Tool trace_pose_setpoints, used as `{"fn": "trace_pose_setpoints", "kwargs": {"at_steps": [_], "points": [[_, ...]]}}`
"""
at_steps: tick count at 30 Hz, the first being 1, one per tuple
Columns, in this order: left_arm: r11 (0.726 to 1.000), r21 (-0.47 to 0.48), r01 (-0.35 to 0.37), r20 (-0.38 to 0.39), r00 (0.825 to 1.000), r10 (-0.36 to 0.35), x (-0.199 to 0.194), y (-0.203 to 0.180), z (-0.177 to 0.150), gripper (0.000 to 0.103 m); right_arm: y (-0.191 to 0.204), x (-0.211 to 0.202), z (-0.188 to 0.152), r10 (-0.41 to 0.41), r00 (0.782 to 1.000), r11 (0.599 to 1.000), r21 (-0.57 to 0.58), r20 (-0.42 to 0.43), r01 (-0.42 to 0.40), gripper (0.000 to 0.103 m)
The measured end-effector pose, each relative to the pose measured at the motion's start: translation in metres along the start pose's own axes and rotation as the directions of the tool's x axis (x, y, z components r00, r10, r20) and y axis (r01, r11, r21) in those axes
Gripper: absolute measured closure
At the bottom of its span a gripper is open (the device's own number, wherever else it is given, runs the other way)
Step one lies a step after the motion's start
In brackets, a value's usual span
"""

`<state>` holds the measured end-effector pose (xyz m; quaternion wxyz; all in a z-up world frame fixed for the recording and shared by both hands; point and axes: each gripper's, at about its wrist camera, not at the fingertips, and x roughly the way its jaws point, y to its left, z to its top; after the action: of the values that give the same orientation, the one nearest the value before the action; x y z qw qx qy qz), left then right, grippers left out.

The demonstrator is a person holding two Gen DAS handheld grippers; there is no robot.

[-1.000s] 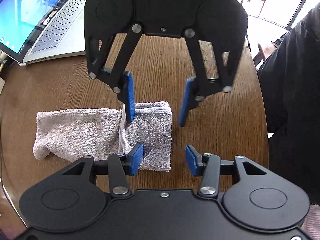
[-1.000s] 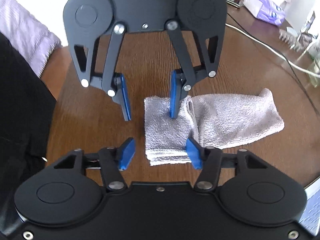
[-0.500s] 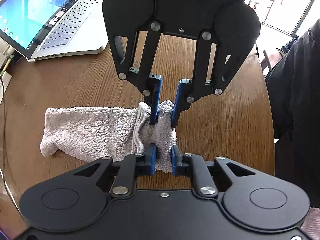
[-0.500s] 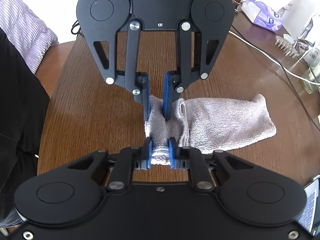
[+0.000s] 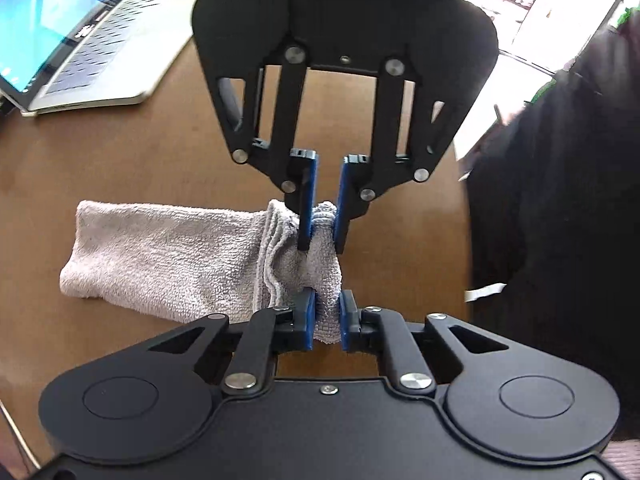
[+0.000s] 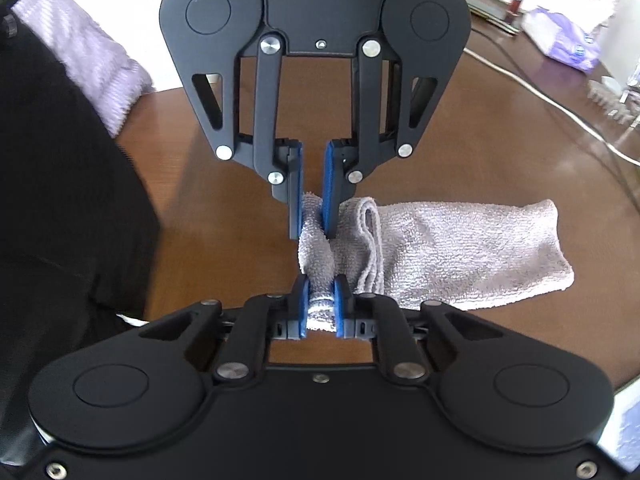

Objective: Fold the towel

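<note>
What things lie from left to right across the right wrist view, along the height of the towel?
Person's black clothing → bare brown table → gripper shut on the towel's end → loose length of the towel.

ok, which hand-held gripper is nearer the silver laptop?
Right. The right hand-held gripper grips the grey terry towel on the side toward the silver laptop; the left hand-held gripper grips the opposite edge, farther off.

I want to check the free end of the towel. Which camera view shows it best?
The right wrist view shows the towel best: its free end lies sharp and whole on the table. The left wrist view shows the same end, complete too, but more blurred.
</note>
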<state>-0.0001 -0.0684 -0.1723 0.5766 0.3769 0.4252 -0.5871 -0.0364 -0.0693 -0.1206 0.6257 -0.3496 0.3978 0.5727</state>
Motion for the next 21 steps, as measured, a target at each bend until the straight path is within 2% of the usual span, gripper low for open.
{"fn": "trace_pose_setpoints", "kwargs": {"at_steps": [4, 7, 9, 11, 13, 14, 17, 19, 21], "points": [[0.999, -0.027, 0.017, 0.008, 1.000, -0.016, 0.001, -0.015, -0.003, 0.091, 0.016, 0.000, 0.000, 0.025, 1.000, 1.000, 0.012, 0.004, -0.025, 0.089], [0.999, -0.039, -0.005, 0.015, 1.000, 0.006, 0.001, -0.019, -0.005, 0.089, 0.024, 0.001, 0.000, 0.019, 1.000, 0.999, 0.034, 0.007, -0.019, 0.085], [0.999, -0.049, 0.002, 0.007, 1.000, -0.001, -0.002, -0.017, -0.005, 0.076, 0.023, -0.001, 0.001, 0.023, 1.000, 0.999, 0.043, 0.005, -0.023, 0.080], [0.999, -0.052, 0.013, -0.008, 1.000, -0.013, -0.008, -0.014, -0.004, 0.037, 0.020, -0.005, 0.004, 0.031, 1.000, 0.998, 0.051, 0.006, -0.031, 0.076], [0.998, -0.058, 0.015, 0.010, 1.000, -0.015, -0.021, -0.010, -0.004, 0.017, 0.016, -0.014, 0.005, 0.035, 0.999, 0.998, 0.055, 0.018, -0.036, 0.070], [0.998, -0.062, 0.010, 0.019, 1.000, -0.008, -0.025, -0.010, -0.006, 0.011, 0.014, -0.019, 0.006, 0.036, 0.999, 0.998, 0.057, 0.023, -0.037, 0.065], [0.996, -0.074, -0.042, 0.049, 0.998, 0.046, -0.042, 0.006, -0.003, 0.007, 0.004, -0.029, 0.007, 0.020, 0.999, 0.997, 0.067, 0.028, -0.022, 0.053], [0.995, -0.065, -0.073, 0.040, 0.996, 0.076, -0.044, 0.028, 0.001, 0.007, -0.014, -0.038, 0.008, -0.003, 0.999, 0.996, 0.086, 0.034, 0.000, 0.045], [0.993, -0.056, -0.103, 0.029, 0.994, 0.105, -0.046, 0.051, 0.005, 0.007, -0.031, -0.041, 0.009, -0.030, 0.999, 0.994, 0.106, 0.030, 0.027, 0.044]]}}
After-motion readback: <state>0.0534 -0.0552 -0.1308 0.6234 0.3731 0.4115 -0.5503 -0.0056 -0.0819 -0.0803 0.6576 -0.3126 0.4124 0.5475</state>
